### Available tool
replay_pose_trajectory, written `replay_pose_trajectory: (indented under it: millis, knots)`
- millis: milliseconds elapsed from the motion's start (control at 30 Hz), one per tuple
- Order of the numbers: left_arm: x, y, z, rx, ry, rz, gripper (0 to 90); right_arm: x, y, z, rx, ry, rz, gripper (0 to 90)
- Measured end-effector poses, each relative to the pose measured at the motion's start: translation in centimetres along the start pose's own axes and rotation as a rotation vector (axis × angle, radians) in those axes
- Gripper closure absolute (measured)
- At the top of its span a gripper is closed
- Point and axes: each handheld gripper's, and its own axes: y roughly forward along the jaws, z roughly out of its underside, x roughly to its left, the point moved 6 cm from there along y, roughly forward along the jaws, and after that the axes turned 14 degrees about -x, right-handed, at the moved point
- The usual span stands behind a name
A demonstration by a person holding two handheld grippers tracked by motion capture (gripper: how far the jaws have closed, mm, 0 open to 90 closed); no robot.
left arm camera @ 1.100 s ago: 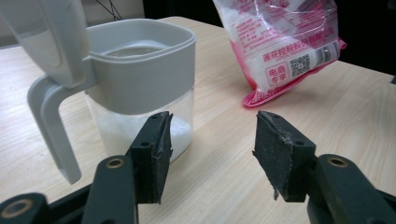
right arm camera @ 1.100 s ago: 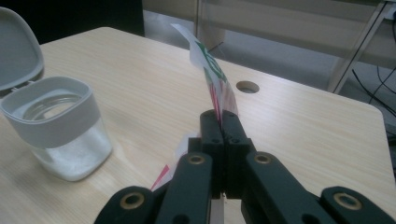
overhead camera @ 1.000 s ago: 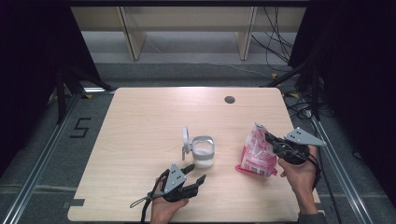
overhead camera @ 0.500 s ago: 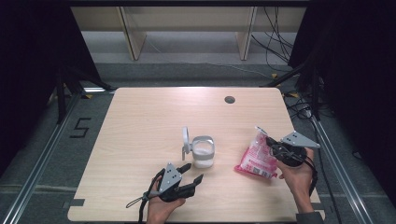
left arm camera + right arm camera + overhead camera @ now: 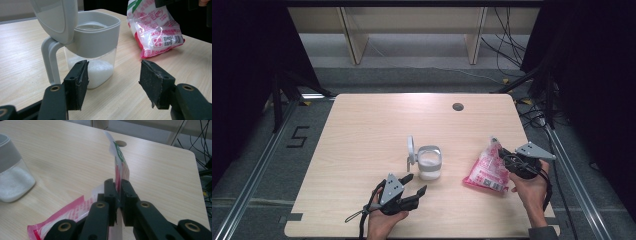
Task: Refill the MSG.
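Pinching pink bag with right gripper; left gripper spread near jar.

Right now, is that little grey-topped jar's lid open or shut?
Open. The lid stands flipped up beside the jar mouth, which is uncovered, with white grains inside at the bottom.
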Motion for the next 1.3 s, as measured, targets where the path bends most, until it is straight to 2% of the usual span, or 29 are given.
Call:
replay_pose_trajectory:
  millis: [133,167,200,233,267,300,333,367,400,500,567,600,633,667,700,767,800,867,900,933,967,1033,1067,1100,1133,1167,1200,1267,1300]
  knots:
    - [0.1,0.0,0.0,0.006,0.002,-0.002,40.1,-0.1,0.0,0.0,0.006,-0.006,0.020,80.0]
    - [0.3,0.0,0.0,0.005,0.024,0.011,39.6,-0.1,-0.1,0.0,0.007,-0.004,0.032,78.8]
    - [0.2,0.0,0.1,0.011,0.012,0.002,39.6,-0.1,-0.2,0.0,0.011,-0.001,0.036,74.6]
    - [0.2,0.0,0.1,0.001,-0.002,-0.002,39.8,0.0,-0.2,0.0,0.014,0.023,0.060,69.7]
    - [0.3,-0.1,0.0,0.006,0.027,0.003,40.1,-0.3,-0.1,-0.1,0.003,0.002,0.066,67.1]
    - [0.4,-0.1,-0.1,0.003,0.026,0.000,40.1,-0.1,-0.4,-0.1,0.020,0.038,0.075,66.4]
    - [0.4,-0.1,-0.1,-0.006,0.014,-0.002,40.0,-0.3,-0.3,-0.4,-0.011,0.031,0.068,64.4]
    - [0.4,-0.2,-0.1,-0.003,-0.003,-0.009,39.9,-0.3,-0.4,-0.6,-0.021,0.032,0.081,61.3]
    - [0.5,-0.3,-0.2,0.000,-0.004,-0.021,39.8,-0.1,-0.6,-0.7,-0.023,0.057,0.103,59.2]
    - [0.7,-0.4,-0.2,-0.010,-0.008,-0.020,39.8,0.0,-0.9,-1.3,-0.052,0.060,0.126,53.5]
    - [0.8,-0.5,-0.2,-0.009,-0.009,-0.034,39.9,0.0,-0.9,-1.6,-0.071,0.049,0.134,51.8]
    - [0.9,-0.5,-0.3,-0.011,-0.011,-0.036,39.9,0.2,-1.0,-1.5,-0.058,0.058,0.134,51.9]
    - [1.0,-0.6,-0.3,-0.007,-0.009,-0.031,39.9,0.3,-0.8,-1.5,-0.074,0.048,0.121,51.8]
    - [1.0,-0.7,-0.3,-0.005,-0.007,-0.033,39.9,0.3,-0.7,-1.3,-0.065,0.030,0.105,51.8]
    - [1.1,-0.6,-0.3,-0.013,-0.008,-0.038,39.9,0.8,-0.7,-1.2,-0.059,0.060,0.103,51.7]
    - [1.2,-0.7,-0.3,-0.010,-0.010,-0.037,40.0,1.1,-0.6,-1.1,-0.052,0.059,0.091,51.3]
    - [1.3,-0.7,-0.3,-0.011,-0.009,-0.038,40.0,1.0,-0.5,-1.2,-0.068,0.036,0.071,51.1]
    - [1.4,-0.8,-0.3,-0.004,-0.007,-0.045,40.1,1.7,-0.6,-1.3,-0.066,0.055,0.067,50.5]
    - [1.4,-0.8,-0.3,-0.006,-0.010,-0.046,40.1,1.8,-0.5,-1.3,-0.078,0.043,0.063,50.2]
    - [1.5,-0.9,-0.4,-0.010,-0.010,-0.048,40.1,2.1,-0.6,-1.3,-0.067,0.057,0.045,49.8]
    - [1.6,-0.9,-0.4,-0.013,-0.011,-0.050,40.1,2.1,-0.5,-1.4,-0.083,0.023,0.032,49.6]
    - [1.7,-1.0,-0.5,-0.017,-0.007,-0.049,40.0,2.7,-0.4,-1.1,-0.076,0.007,0.010,48.7]
    - [1.8,-1.0,-0.5,-0.009,0.008,-0.045,40.0,3.2,-0.5,-0.9,-0.056,0.044,0.007,48.0]
    - [1.8,-1.0,-0.6,-0.009,0.011,-0.044,40.0,3.4,-0.1,-0.8,-0.072,0.020,-0.018,47.4]
    - [1.9,-1.0,-0.6,-0.007,0.012,-0.044,39.9,3.9,-0.1,-0.6,-0.057,0.043,-0.016,46.8]
    - [1.9,-1.0,-0.6,-0.011,0.015,-0.045,39.8,4.2,0.0,-0.4,-0.054,0.025,-0.038,46.4]
    - [2.0,-1.1,-0.6,-0.007,0.012,-0.046,39.7,4.6,0.0,-0.3,-0.045,0.047,-0.041,45.8]
    - [2.2,-1.1,-0.8,-0.018,0.009,-0.045,39.7,5.0,0.2,0.0,-0.035,0.036,-0.060,44.0]
    - [2.2,-1.1,-0.9,-0.014,0.006,-0.052,39.7,5.0,0.4,0.1,-0.038,-0.010,-0.079,43.9]
